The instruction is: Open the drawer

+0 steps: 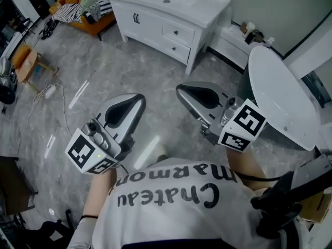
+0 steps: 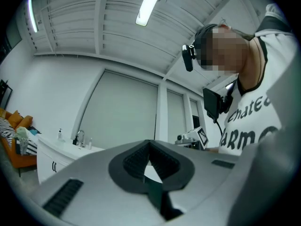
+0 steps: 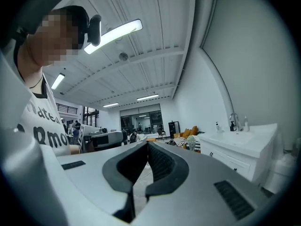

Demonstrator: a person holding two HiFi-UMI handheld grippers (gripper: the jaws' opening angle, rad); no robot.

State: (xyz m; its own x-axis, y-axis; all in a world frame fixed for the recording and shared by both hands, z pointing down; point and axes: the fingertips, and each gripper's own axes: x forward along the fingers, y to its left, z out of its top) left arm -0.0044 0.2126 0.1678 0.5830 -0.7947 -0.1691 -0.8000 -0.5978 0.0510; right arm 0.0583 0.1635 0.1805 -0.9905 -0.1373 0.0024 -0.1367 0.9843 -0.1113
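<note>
Head view shows the drawer (image 1: 185, 36) in the white cabinet (image 1: 148, 29), at the far edge of the floor, well apart from both claws. Left claw (image 1: 139, 98) and right claw (image 1: 179, 90) are pressed together and empty. The drawer looks rigid and probably slides lightly; its small dark knob (image 1: 177, 32) is the place to pinch.

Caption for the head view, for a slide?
Left gripper and right gripper, shut and empty, facing the white cabinet, drawers closed.

Open floor (image 1: 129, 71) gives clear passage to the drawer cabinet (image 1: 166, 22); a round table (image 1: 282, 95) (white) blocks the right side.
</note>
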